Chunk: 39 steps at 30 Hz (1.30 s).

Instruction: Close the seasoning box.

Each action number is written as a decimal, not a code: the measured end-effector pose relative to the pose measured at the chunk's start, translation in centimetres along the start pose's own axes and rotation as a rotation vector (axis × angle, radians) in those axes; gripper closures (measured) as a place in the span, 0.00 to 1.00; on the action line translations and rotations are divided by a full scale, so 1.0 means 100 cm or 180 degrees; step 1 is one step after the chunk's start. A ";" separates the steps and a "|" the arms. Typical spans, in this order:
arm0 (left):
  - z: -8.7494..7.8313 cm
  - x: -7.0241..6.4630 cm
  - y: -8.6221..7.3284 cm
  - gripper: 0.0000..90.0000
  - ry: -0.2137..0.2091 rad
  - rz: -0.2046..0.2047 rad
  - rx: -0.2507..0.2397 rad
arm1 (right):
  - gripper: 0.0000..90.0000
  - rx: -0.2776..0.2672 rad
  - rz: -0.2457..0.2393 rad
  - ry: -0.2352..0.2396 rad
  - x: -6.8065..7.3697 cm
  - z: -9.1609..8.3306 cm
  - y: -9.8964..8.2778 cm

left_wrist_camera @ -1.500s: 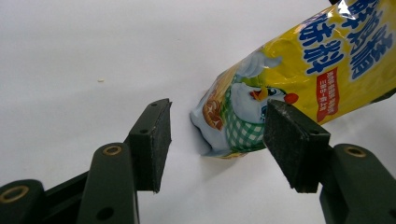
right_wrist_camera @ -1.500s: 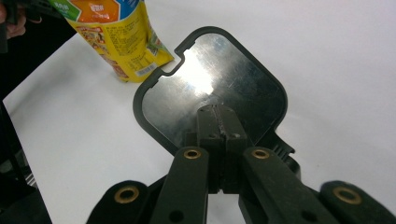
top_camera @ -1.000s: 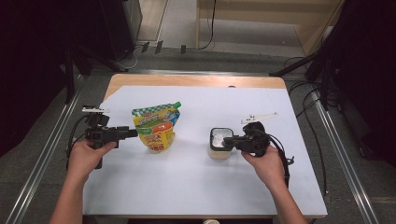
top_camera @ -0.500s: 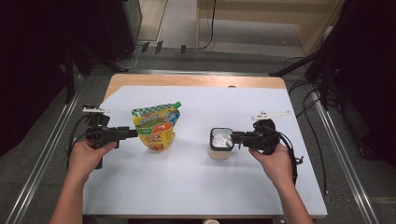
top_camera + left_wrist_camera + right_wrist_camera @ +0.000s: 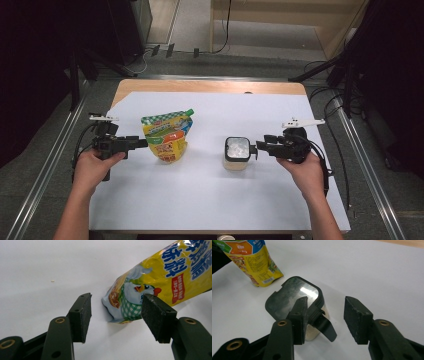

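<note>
On the white worktop (image 5: 210,200), a small clear jar (image 5: 236,155) with a black-rimmed lid is standing right of centre, at about three o'clock from a yellow spouted pouch (image 5: 167,136), the two being well apart. The right tool (image 5: 256,148) is lying level at three o'clock of the jar, pointing toward it, with the person's right hand (image 5: 305,170) gripping its body. Its jaws have just been opening and are now standing released. In the right gripper view the right tool (image 5: 325,315) is showing the black tab at the near edge of the lid (image 5: 294,296) lying in the gap between the pads, close against the left pad, with the other pad standing clear of it. The jar (image 5: 312,330) is holding something pale and is resting on the worktop on its own.

The left tool (image 5: 145,144) is sitting at nine o'clock of the pouch, held by the left hand (image 5: 92,167). In the left gripper view the left tool (image 5: 116,312) is straddling the lower corner of the pouch (image 5: 160,280): the right pad is overlapping the printed corner, while the left pad is standing off with bare worktop (image 5: 50,265) showing between it and the pouch. The jaws are released, not pressing the pouch, which is standing upright with its green spout at the top.
</note>
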<state>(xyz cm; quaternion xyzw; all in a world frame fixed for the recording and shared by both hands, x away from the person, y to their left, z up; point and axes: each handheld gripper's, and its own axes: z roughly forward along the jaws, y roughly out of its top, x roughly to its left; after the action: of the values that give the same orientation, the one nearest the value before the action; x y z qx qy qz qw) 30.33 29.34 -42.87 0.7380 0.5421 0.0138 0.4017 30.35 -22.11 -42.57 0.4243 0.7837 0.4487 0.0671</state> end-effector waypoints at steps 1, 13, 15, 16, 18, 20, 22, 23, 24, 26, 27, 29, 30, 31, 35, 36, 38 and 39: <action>0.000 0.000 0.000 0.47 0.0002 -0.0001 0.0002 | 0.59 -0.0002 0.0004 -0.0007 -0.001 -0.001 0.000; 0.000 0.000 0.000 0.47 0.0006 0.0005 0.0008 | 0.44 -0.0056 -0.0023 -0.0163 -0.020 -0.005 -0.010; 0.000 0.001 0.000 0.47 0.0005 0.0004 0.0008 | 0.43 -0.0053 0.0018 -0.0177 -0.023 -0.005 -0.012; 0.000 0.001 0.000 0.47 0.0003 0.0003 0.0007 | 0.42 -0.0053 0.0036 -0.0191 -0.026 -0.006 -0.014; 0.000 0.001 0.000 0.47 0.0007 -0.0002 0.0006 | 0.40 -0.0078 0.0040 -0.0232 -0.028 -0.005 -0.016; 0.000 0.001 0.000 0.47 0.0011 -0.0007 0.0006 | 0.40 -0.0072 0.0033 -0.0266 -0.031 -0.005 -0.019; 0.000 0.001 -0.001 0.47 0.0011 -0.0012 0.0007 | 0.39 -0.0082 0.0076 -0.0258 -0.035 -0.005 -0.022; 0.000 0.001 -0.001 0.47 0.0011 -0.0008 0.0011 | 0.38 -0.0087 0.0113 -0.0256 -0.038 -0.005 -0.023; 0.001 0.001 -0.001 0.47 0.0017 -0.0008 0.0012 | 0.38 -0.0092 0.0121 -0.0257 -0.039 -0.004 -0.025; 0.001 0.001 -0.001 0.47 0.0021 -0.0007 0.0012 | 0.36 -0.0080 0.0135 -0.0297 -0.042 -0.004 -0.027; 0.001 0.001 -0.001 0.47 0.0020 -0.0007 0.0012 | 0.36 -0.0077 0.0128 -0.0310 -0.043 -0.003 -0.028; 0.001 0.002 -0.001 0.47 0.0022 -0.0010 0.0014 | 0.36 -0.0069 0.0130 -0.0321 -0.044 -0.002 -0.029; 0.001 0.002 -0.001 0.47 0.0024 -0.0009 0.0018 | 0.36 -0.0066 0.0127 -0.0322 -0.044 -0.002 -0.030; 0.001 0.002 -0.001 0.47 0.0024 -0.0008 0.0024 | 0.35 -0.0052 0.0124 -0.0328 -0.045 -0.001 -0.031; 0.002 0.002 -0.001 0.47 0.0027 -0.0009 0.0027 | 0.35 -0.0027 0.0105 -0.0341 -0.046 0.002 -0.033; 0.002 0.002 -0.001 0.47 0.0032 -0.0012 0.0033 | 0.35 -0.0023 0.0097 -0.0344 -0.046 0.003 -0.033; 0.003 0.002 -0.001 0.47 0.0038 -0.0006 0.0037 | 0.34 -0.0022 0.0094 -0.0349 -0.046 0.004 -0.034; 0.003 0.002 -0.001 0.47 0.0039 -0.0004 0.0039 | 0.34 -0.0015 0.0094 -0.0352 -0.046 0.004 -0.035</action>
<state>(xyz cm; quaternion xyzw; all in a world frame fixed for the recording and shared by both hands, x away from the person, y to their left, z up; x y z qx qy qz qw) 30.46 29.37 -43.26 0.7400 0.5451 0.0147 0.3938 31.34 -25.98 -46.72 0.4598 0.7714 0.4273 0.1047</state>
